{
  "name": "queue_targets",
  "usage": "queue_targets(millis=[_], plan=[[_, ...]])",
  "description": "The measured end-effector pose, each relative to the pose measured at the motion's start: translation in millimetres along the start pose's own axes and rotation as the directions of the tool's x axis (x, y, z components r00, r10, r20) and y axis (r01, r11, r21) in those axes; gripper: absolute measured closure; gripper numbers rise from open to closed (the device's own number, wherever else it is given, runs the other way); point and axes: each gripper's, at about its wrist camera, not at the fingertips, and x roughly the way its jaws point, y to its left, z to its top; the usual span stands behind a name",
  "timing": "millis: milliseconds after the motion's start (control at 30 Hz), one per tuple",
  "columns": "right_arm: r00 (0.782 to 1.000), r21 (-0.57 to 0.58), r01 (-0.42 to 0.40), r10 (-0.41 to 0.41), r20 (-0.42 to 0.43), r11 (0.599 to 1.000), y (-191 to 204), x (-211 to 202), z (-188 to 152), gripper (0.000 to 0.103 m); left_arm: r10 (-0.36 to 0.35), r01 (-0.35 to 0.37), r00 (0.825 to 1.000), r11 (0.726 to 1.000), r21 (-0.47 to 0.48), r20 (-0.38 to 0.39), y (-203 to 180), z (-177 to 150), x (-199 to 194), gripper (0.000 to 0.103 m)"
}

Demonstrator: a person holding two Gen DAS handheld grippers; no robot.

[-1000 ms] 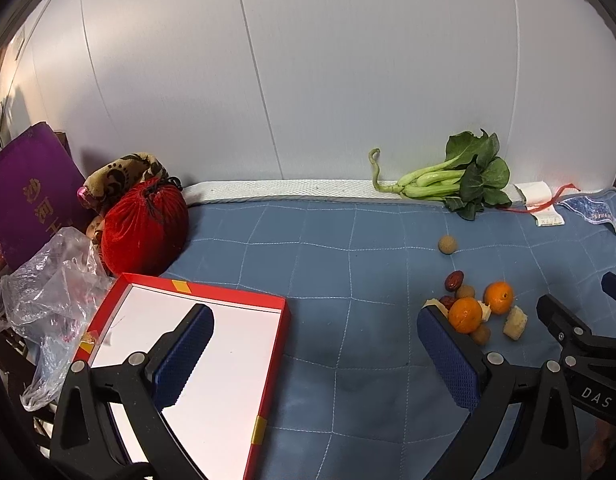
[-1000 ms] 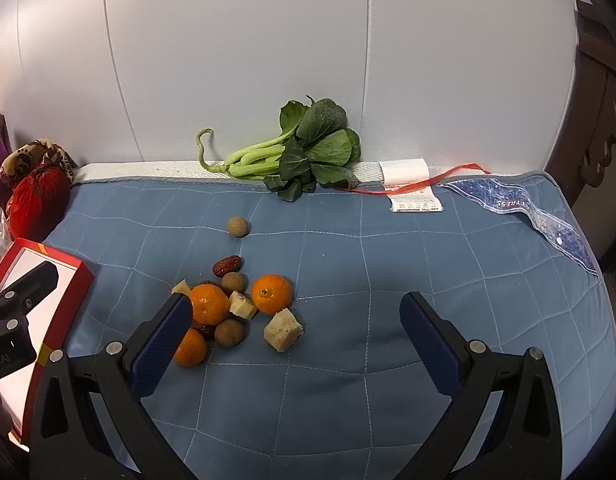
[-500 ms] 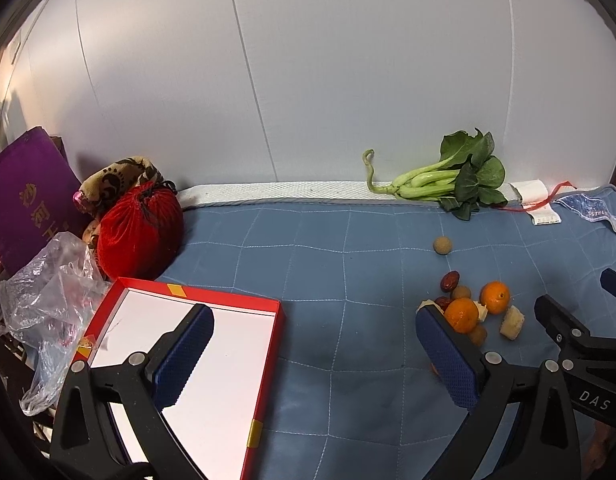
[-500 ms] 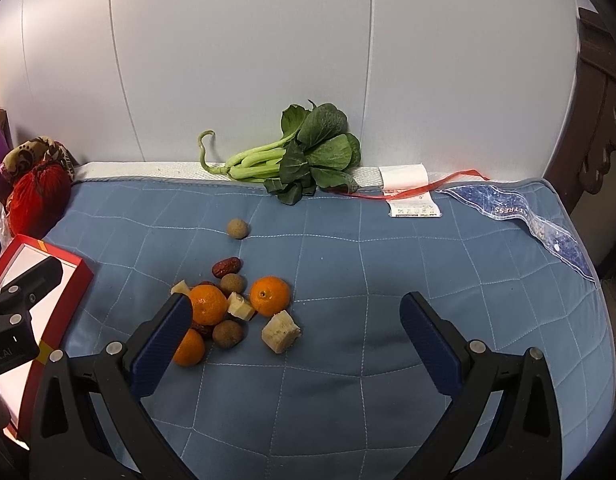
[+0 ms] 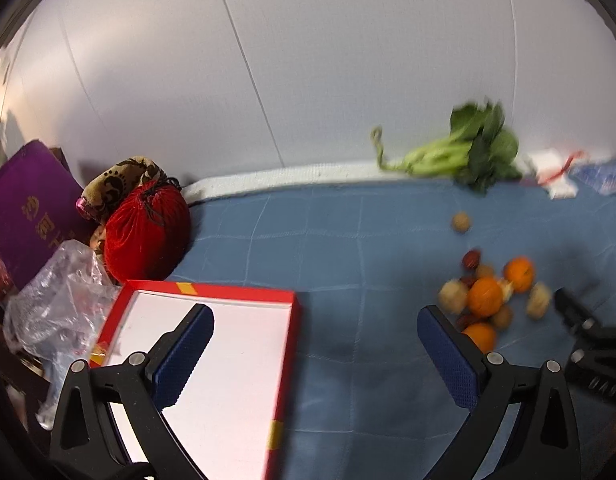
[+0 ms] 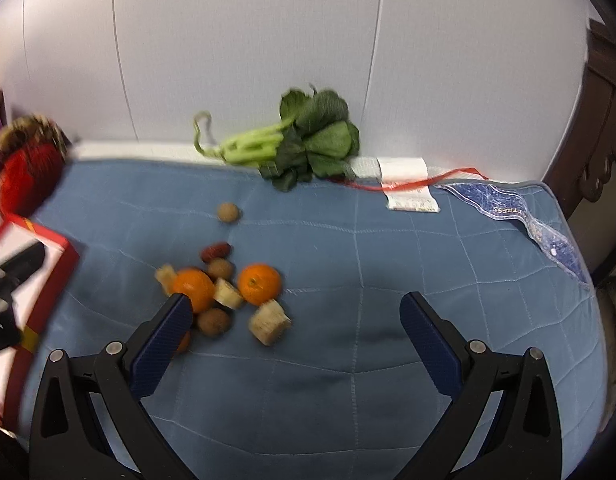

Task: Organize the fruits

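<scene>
The right claw [image 6: 294,312] hovers spread wide and empty just short of the fruit pile [image 6: 224,288] on the blue mattress [image 6: 387,280]; the left claw [image 5: 315,336], equally slack, straddles the red box [image 5: 228,344] beside that pile. I'd drop squarely over one orange [image 6: 260,283], clear of its neighbours.

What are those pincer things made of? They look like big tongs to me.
Each is a black plastic frame that forks into two struts joined by silver bolts. The left gripper and right gripper both end in dark blue fingers with a dimpled, rubbery-looking face. No cables or sleeves show.
</scene>
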Motion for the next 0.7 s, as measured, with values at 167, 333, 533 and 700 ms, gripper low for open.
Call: queue_targets(millis=[167, 333, 533, 700], plan=[[0.997, -0.016, -0.012, 0.010, -0.083, 1.000, -7.3, 21.4, -2.6, 0.000, -0.002, 0.005, 0.996, 0.999, 0.033, -0.088, 5.2, -4.5, 23.8, 0.005], [0.987, -0.022, -0.058, 0.054, -0.150, 0.998, -6.2, 37.1, -5.2, 0.006, -0.072, 0.082, 0.991, 0.993, 0.084, -0.111, -12.6, -8.6, 26.1, 0.005], [0.974, 0.017, -0.075, 0.077, -0.211, 0.997, -8.7, 59.4, -7.5, 0.024, -0.101, 0.120, 0.986, 0.981, 0.150, -0.129, -36.5, -13.8, 26.5, 0.008], [0.971, 0.058, -0.103, 0.113, -0.211, 0.993, -11.7, 66.2, -5.5, 0.039, -0.145, 0.170, 0.976, 0.973, 0.157, -0.162, -44.8, -15.5, 33.8, 0.016]])
